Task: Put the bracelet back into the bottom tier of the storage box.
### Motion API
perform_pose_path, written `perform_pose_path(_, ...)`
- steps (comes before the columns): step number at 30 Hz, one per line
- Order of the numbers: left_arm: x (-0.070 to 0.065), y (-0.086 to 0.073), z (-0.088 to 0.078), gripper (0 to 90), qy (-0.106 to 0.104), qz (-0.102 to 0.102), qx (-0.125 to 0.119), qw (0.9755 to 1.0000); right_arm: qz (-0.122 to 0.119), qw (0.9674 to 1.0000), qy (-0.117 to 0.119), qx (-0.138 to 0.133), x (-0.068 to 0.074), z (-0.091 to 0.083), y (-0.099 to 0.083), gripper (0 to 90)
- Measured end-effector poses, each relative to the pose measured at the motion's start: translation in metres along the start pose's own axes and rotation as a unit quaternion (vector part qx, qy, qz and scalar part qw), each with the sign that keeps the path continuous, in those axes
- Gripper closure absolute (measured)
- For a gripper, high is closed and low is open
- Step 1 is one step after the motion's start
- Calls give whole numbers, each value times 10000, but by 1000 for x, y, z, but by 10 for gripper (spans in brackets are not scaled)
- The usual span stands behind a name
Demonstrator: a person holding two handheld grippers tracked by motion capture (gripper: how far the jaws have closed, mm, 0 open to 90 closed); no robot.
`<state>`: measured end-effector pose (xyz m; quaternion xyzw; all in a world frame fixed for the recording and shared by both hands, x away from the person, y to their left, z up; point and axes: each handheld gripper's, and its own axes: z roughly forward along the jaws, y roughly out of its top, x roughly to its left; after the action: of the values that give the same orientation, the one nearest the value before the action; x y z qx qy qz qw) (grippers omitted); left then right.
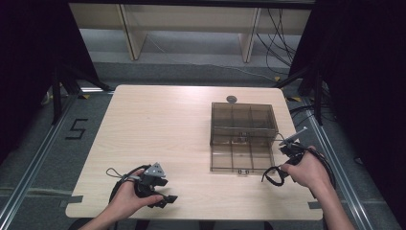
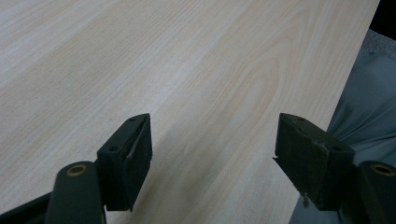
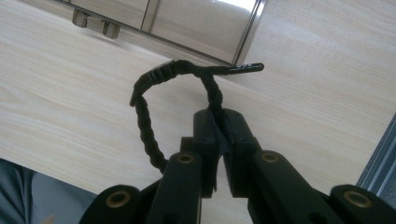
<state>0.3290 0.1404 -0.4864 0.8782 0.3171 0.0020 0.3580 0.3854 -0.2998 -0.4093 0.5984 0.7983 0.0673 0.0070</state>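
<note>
A black braided cord [image 3: 154, 88] with a ribbed plastic end curls in a loop over the wooden table [image 1: 158, 124]. My right gripper [image 3: 219, 123] is shut on that cord, which rises from between its pads. In the high view the right gripper [image 1: 274, 176] sits just right of the front corner of a smoky clear compartment box [image 1: 243, 136], with the cord [image 1: 268, 175] hanging at its tip. My left gripper [image 2: 212, 144] stands open over bare wood near the table's front edge, nothing between its jaws. It shows in the high view at the front left [image 1: 165, 194].
The compartment box's lid lies open flat, its front edge and hinge blocks [image 3: 95, 23] close to the cord. A small dark round thing [image 1: 231, 99] sits behind the box. The table's right edge and a metal floor rail [image 1: 335, 158] lie beside my right hand.
</note>
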Motion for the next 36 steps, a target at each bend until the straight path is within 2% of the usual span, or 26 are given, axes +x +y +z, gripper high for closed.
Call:
perform_pose_path(1, 0, 0, 0, 275, -1, 0, -2, 10000, -74, 10000, -47, -31, -1, 1, 0, 850)
perform_pose_path(3, 0, 0, 0, 275, -1, -1, -1, 10000, -24, 10000, -40, -45, -1, 1, 0, 850)
perform_pose_path(4, 0, 0, 0, 275, 0, 1, -3, 10000, -121, 9999, -56, -52, -2, 1, 1, 851)
perform_pose_path(5, 0, 0, 0, 274, -2, -2, -4, 10000, -44, 9999, -34, -113, -1, 1, 2, 851)
perform_pose_path(6, 0, 0, 0, 275, 0, 2, 1, 10000, -165, 9998, -20, -74, -3, 1, 3, 850)
perform_pose_path(7, 0, 0, 0, 275, -2, 1, 0, 10000, -31, 10000, -21, 7, -1, -1, 3, 851)
perform_pose_path(8, 0, 0, 0, 275, -2, 3, 0, 10000, -54, 10000, 48, 26, -2, -1, 4, 851)
perform_pose_path(11, 0, 0, 0, 274, 4, 8, -2, 10000, -96, 9999, -4, -58, -2, 0, 5, 851)
perform_pose_path(13, 0, 0, 0, 274, 6, 8, -4, 10000, -87, 9999, -28, -82, -2, 0, 6, 851)
perform_pose_path(14, 0, 0, 0, 274, 7, 7, -7, 10000, 6, 10000, 14, -68, 0, -1, 7, 851)
perform_pose_path(16, 0, 0, -1, 275, 9, 37, 17, 10000, -13, 9999, 22, -118, 0, -1, 8, 851)
perform_pose_path(17, 1, 0, -1, 275, 12, 72, 47, 10000, -16, 10000, 10, -13, 0, -2, 9, 851)
perform_pose_path(18, 1, 0, -1, 275, 9, 81, 54, 10000, 7, 9999, 8, -109, 1, -1, 10, 851)
perform_pose_path(19, 1, 0, -1, 275, 10, 86, 57, 9999, -2, 10000, 12, -8, 1, -3, 11, 851)
perform_pose_path(21, 1, 0, -1, 275, 25, 87, 57, 9999, -19, 9999, 4, -142, 1, -1, 12, 851)
perform_pose_path(23, 1, 0, -1, 274, 25, 87, 56, 9999, 5, 9999, 15, -106, 1, -1, 13, 851)
perform_pose_path(25, 1, 0, -2, 275, 29, 120, 62, 9999, -7, 10000, 38, -68, 1, -2, 15, 851)
perform_pose_path(26, 1, 0, -1, 275, 25, 91, 56, 9999, -97, 9999, 22, -141, -1, 0, 16, 851)
perform_pose_path(28, 1, 0, -1, 275, 25, 91, 59, 9999, -1, 10000, 18, -46, 1, -2, 17, 851)
perform_pose_path(30, 1, 0, -1, 274, 26, 92, 59, 9999, -11, 10000, 44, -21, 0, -2, 18, 851)
perform_pose_path(32, 1, 0, -1, 275, 29, 90, 54, 9999, 62, 9998, 72, -146, 1, -2, 20, 851)
perform_pose_path(33, 2, 1, -2, 274, 6, 169, 61, 9998, 44, 10000, 66, -42, 1, -3, 21, 851)
perform_pose_path(35, 2, 1, -2, 275, 9, 174, 66, 9998, 28, 10000, 41, -36, 0, -4, 22, 851)
perform_pose_path(36, 2, 1, -2, 275, 15, 153, 64, 9999, 13, 9998, 172, 13, -1, -4, 23, 851)
